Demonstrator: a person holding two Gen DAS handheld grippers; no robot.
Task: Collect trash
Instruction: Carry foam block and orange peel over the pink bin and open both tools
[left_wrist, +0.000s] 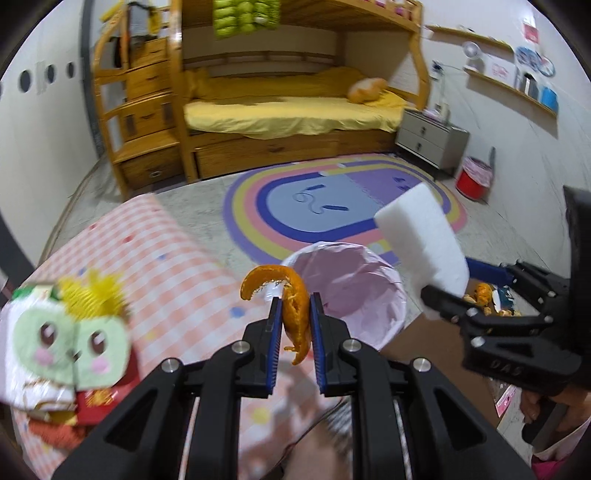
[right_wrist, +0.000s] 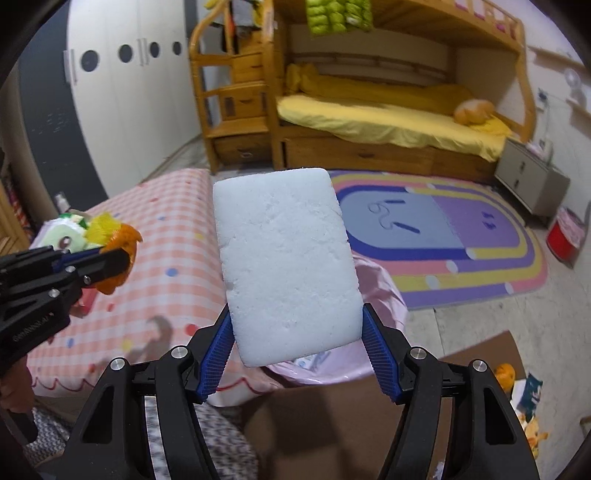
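My left gripper (left_wrist: 295, 314) is shut on a curled orange peel (left_wrist: 291, 299) and holds it in the air by the near rim of a bin lined with a pink bag (left_wrist: 354, 280). My right gripper (right_wrist: 295, 325) is shut on a white foam block (right_wrist: 286, 258) and holds it upright above the same bin (right_wrist: 373, 291). In the left wrist view the right gripper (left_wrist: 443, 299) and its foam block (left_wrist: 421, 236) are at the right of the bin. In the right wrist view the left gripper (right_wrist: 110, 262) with the peel (right_wrist: 122, 240) is at the left.
A table with a pink checked cloth (left_wrist: 159, 258) stands at the left, with snack packets (left_wrist: 62, 339) on it. More peels and wrappers (right_wrist: 517, 387) lie on a brown cardboard sheet (right_wrist: 480, 354) on the right. A rainbow rug (left_wrist: 332, 206), a bunk bed (left_wrist: 288, 110) and a red bin (left_wrist: 472, 181) are beyond.
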